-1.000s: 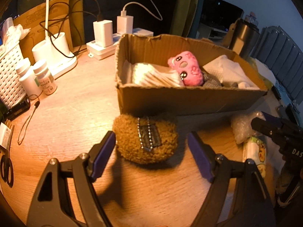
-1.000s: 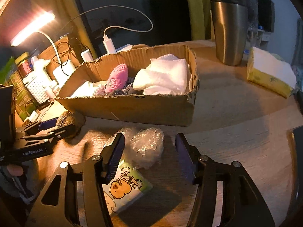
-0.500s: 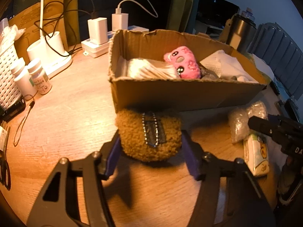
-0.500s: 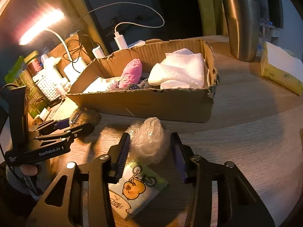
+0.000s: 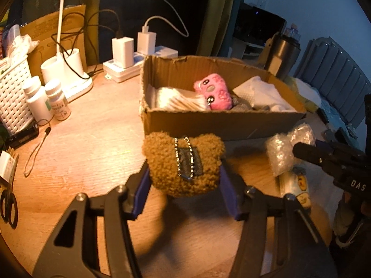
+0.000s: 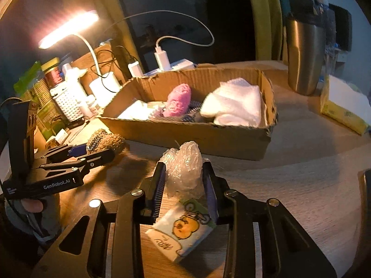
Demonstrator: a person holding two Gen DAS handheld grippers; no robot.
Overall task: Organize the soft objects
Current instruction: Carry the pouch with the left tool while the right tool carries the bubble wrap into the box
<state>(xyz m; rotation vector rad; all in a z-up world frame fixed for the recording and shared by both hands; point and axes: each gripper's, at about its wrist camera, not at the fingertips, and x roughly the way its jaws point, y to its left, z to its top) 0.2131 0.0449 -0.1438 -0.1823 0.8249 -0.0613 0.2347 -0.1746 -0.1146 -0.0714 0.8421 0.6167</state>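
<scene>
Two grips are in hand at once, and each wrist view shows one of them. From the left wrist, the left gripper [image 5: 183, 185] has its blue pads pressed into the flanks of a brown fuzzy pouch [image 5: 183, 163], a ball chain draped over its dark label; the pouch sits just in front of the cardboard box [image 5: 222, 124], apparently a little clear of the wooden table [image 5: 92, 143] to judge by the shadow beneath it. Inside the box lie a pink plush toy [image 5: 214, 91], a white folded cloth [image 5: 262, 92] and a pale bundle at the left end. The jaws here have only just been closing, with the pouch between them. From the right wrist, the right gripper [image 6: 184, 187] is pinching a crumpled wad of bubble wrap [image 6: 184, 169], its jaws likewise freshly closed on it; a small tissue pack with a cartoon print [image 6: 183, 229] lies directly under the fingers, and whether it is caught in the pinch too cannot be told. The box stands just beyond, open side up. To do this step well, I would lift each piece high enough to clear the near wall before carrying it forward, keep the squeeze steady since both things compress and could slip, and lower the pouch toward the left end and the wrap into whatever gap remains, minding that the two grippers do not meet over the box.
</scene>
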